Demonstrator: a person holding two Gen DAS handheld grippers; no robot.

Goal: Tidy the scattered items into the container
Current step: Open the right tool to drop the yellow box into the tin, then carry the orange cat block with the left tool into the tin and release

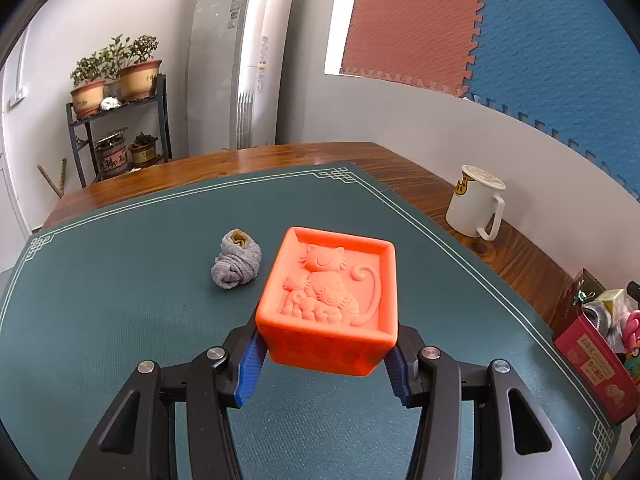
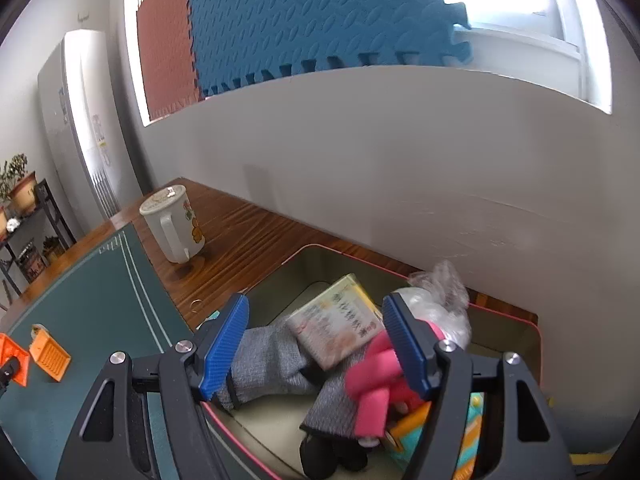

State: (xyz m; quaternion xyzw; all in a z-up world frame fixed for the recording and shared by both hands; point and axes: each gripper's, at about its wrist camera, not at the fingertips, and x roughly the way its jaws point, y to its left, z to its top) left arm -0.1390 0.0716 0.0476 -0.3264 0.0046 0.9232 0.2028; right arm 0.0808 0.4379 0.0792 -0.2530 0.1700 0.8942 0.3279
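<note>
Pinching an orange block by its two side walls, the left claw holds it clear above the green mat, relief face of cats turned up. The block looks like hollow moulded plastic or soft rubber: light, fairly stiff, smooth on its faces, so I judge the ribbed blue pads need only a moderate squeeze, and the flat sides are the right place for them. It sits at the pad tips rather than deep between them, so a sharp swing could tip it forward.

Ahead and to the left of that claw, well apart from the block, a rolled grey sock lies on the mat. It is soft and will squash, best taken across its middle. Far to the right stands the red box, already part full; a white mug stands on the wooden border ahead and to the right, off the straight line to the box.

Over the box hangs the right claw, spread wide with nothing between its pads. Below it lie a grey cloth, a small packet and a pink thing. Open floor remains at the box's far end, near the wall. Its raised rim must be cleared before lowering.
</note>
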